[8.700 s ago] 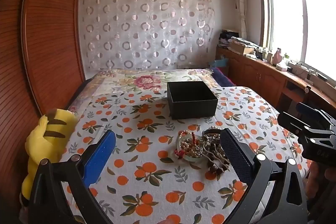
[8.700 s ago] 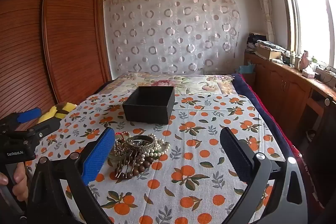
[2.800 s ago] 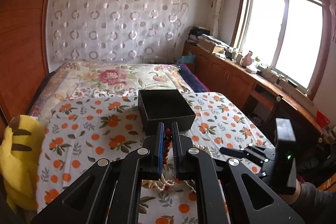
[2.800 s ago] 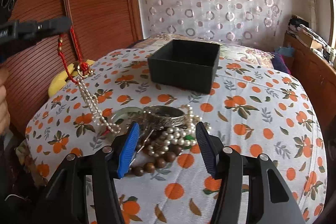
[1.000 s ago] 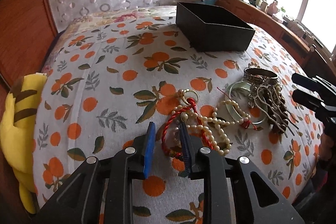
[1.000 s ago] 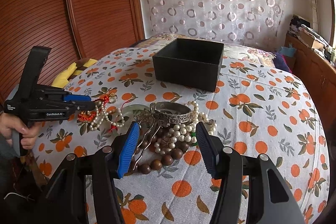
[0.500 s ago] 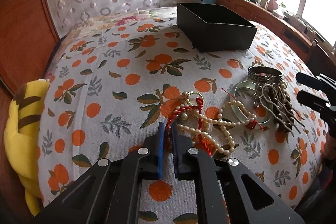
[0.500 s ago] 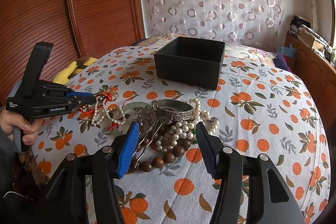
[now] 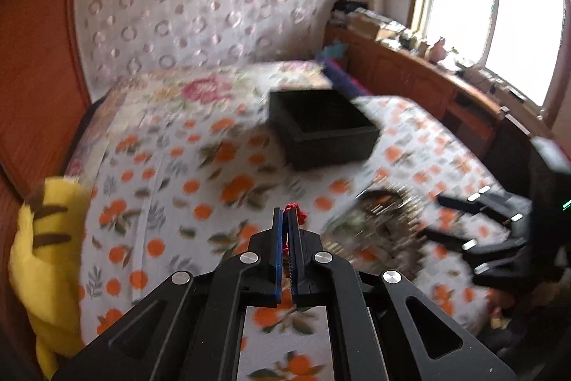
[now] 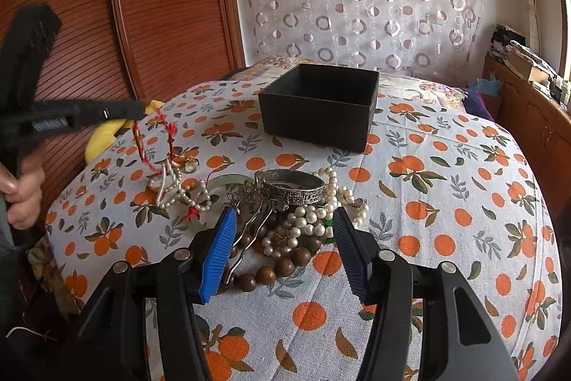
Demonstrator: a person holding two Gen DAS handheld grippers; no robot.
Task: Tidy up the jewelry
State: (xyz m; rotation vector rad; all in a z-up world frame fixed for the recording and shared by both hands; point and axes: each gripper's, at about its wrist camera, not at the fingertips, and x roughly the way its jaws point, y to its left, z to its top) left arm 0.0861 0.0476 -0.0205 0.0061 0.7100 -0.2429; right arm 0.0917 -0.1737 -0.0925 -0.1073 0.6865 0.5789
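My left gripper [image 9: 285, 215] is shut on a red cord necklace [image 10: 140, 141] and holds it up; in the right wrist view the left gripper [image 10: 141, 108] is at the left, the cord hanging down to a gold ring and pearl strands [image 10: 178, 188] partly on the bed. My right gripper [image 10: 285, 238] is open, low over the jewelry pile [image 10: 292, 213]: a silver bangle [image 10: 291, 186], pearls, brown beads. The right gripper [image 9: 464, 220] also shows in the blurred left wrist view. The black open box [image 10: 319, 104] stands behind the pile; it also shows in the left wrist view [image 9: 321, 127].
The orange-print bedspread [image 10: 446, 184] covers the bed. A yellow plush toy [image 9: 46, 249] lies at the bed's left edge by the wooden wardrobe [image 10: 160, 6]. A wooden cabinet [image 9: 428, 84] runs under the window at the right.
My left gripper has risen fast from the bedspread with the red cord pinched, lifting the necklace partly off the bed. The right gripper has hardly moved.
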